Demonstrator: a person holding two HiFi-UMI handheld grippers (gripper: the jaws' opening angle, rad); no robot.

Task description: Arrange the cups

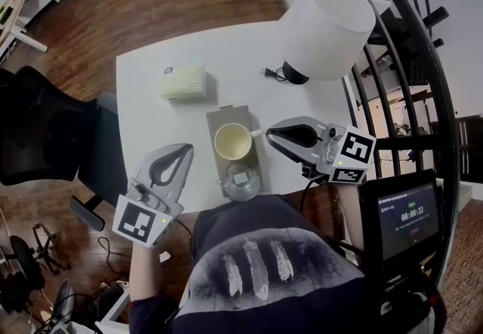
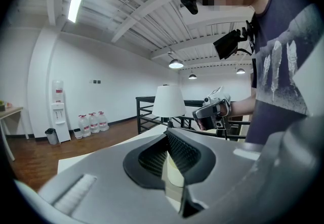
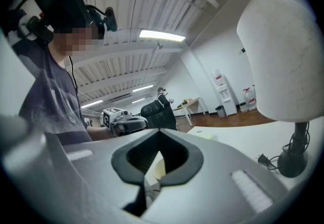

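- Our left gripper (image 1: 183, 153) hovers beside the tray (image 1: 226, 115), jaws together, empty.
- Cream cup (image 1: 232, 142) and glass cup (image 1: 241, 182) sit on it: rigid, breakable, likely slippery; we'd pinch a rim.
- Right gripper (image 1: 272, 133), closed too, empty.

In the head view, the black office chair (image 1: 38, 129) is cut off at 9 o'clock. The big white lamp shade (image 1: 328, 27) hides most of its black base (image 1: 294, 75). The person's dark shirt (image 1: 256, 265) covers the 6 o'clock edge of the white table (image 1: 151, 84). In the left gripper view, the left gripper (image 2: 168, 139) hides all but a sliver of the cream round cup (image 2: 173, 175). We cannot read the small words on the black screen (image 1: 407, 219).
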